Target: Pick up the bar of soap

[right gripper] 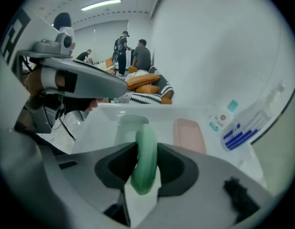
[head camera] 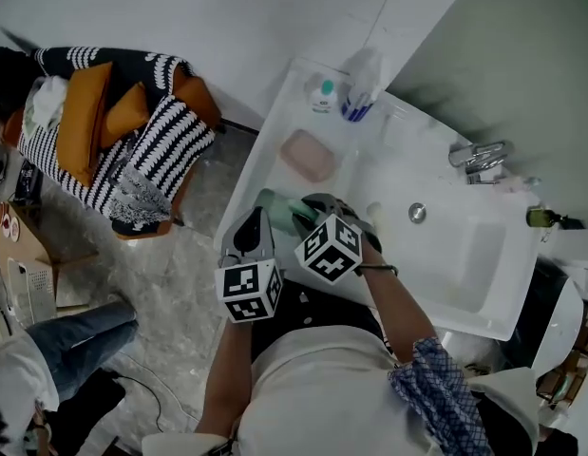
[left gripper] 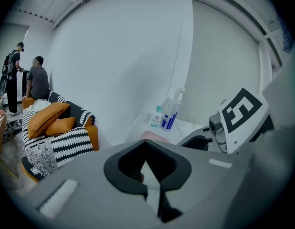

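The green bar of soap is being gripped by the right tool. It is being held on edge between the two jaws, with both pads being pressed against its flat faces and its rounded rim sticking out beyond the jaw tips. The bar is being carried clear of the green soap dish, which is lying on the white surface just beyond the jaw tips. In the head view the right tool is being held directly over the near end of that green soap dish.

The left tool is being held with its jaws drawn together and nothing gripped between them. It is being kept just beside the green soap dish, on the side away from the basin.

A pink soap dish is being seen beside the green soap dish, on its wall side and apart from it. Farther from the green soap dish in the same direction, a small bottle with a teal cap and a spray bottle are standing upright, just beside each other, against the wall. The tap is being seen well apart from the green soap dish, across the basin.
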Demonstrator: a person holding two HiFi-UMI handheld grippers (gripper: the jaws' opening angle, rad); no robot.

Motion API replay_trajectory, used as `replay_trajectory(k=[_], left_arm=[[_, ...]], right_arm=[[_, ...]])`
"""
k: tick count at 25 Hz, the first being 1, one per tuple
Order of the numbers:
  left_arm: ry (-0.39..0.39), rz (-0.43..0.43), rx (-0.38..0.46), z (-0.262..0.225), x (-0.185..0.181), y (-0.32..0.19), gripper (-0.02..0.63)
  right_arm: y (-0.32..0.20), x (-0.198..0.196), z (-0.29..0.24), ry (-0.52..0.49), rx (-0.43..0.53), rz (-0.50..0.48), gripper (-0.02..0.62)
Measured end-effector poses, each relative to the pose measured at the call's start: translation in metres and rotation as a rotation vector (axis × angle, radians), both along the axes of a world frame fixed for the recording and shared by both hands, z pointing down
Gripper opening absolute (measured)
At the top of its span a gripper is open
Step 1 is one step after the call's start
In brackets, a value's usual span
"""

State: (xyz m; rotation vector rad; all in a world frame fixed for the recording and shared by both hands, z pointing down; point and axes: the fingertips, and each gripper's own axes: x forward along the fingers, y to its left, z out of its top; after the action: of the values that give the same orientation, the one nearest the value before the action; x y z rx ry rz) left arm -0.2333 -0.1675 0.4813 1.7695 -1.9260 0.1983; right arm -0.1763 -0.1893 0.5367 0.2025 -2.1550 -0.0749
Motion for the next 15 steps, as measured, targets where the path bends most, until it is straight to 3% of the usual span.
replay_trajectory(k=[15], left_arm=[[-0.002,0.228,0.006,0.002,0.092,-0.04,0.006]], right_arm=[[-0.021,0.116,0.011,-0.027,-0.101,0.313,0.13]])
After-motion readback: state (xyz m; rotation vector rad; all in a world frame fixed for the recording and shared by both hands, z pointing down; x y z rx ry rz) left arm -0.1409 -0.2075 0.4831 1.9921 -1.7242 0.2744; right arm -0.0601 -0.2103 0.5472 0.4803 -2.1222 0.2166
